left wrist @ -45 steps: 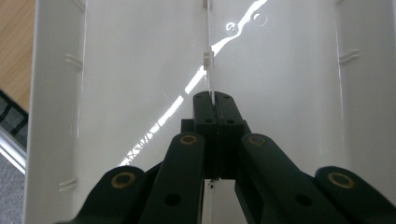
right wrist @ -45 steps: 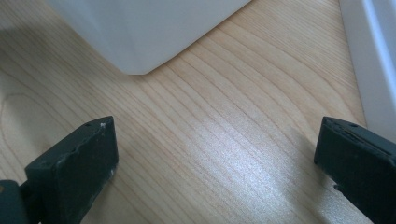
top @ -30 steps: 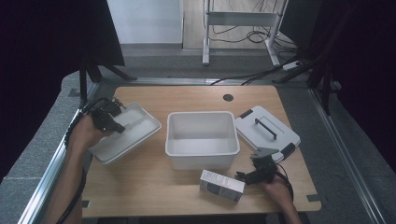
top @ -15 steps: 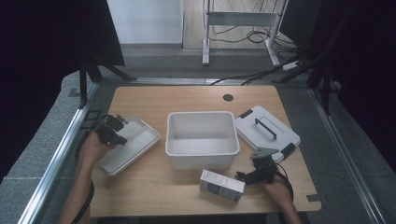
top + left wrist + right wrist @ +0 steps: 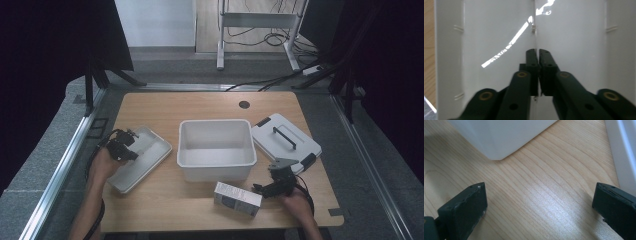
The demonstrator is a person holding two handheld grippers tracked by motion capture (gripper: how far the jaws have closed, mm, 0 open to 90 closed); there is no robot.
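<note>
Broadly, the wooden table (image 5: pixel 200 107) is laid out so that each hand has its own share of the work; the open white bin (image 5: pixel 216 148) stands in the middle, within reach of both grippers, seemingly as the container that the other pieces belong to. To its right the bin's lid (image 5: pixel 285 137) lies flat with its handle up, well clear of the opening, which leaves the bin free to be filled. On the left the shallow white tray (image 5: pixel 150 152) lies tilted across the table's near-left part, and the left gripper (image 5: pixel 121 149) pinches it; in the left gripper view the jaws stand almost pressed together over a thin central rib of the tray (image 5: pixel 574 37), and they have just been opening a little with that rib between them, so the grip looks to be loosening now that the tray lies on the wood. Near the front edge a small cardboard box (image 5: pixel 238 198) lies on its side just before the bin; the right gripper (image 5: pixel 267 188) waits beside it with jaws spread wide over bare wood, holding nothing, probably ready to take the box next.
</note>
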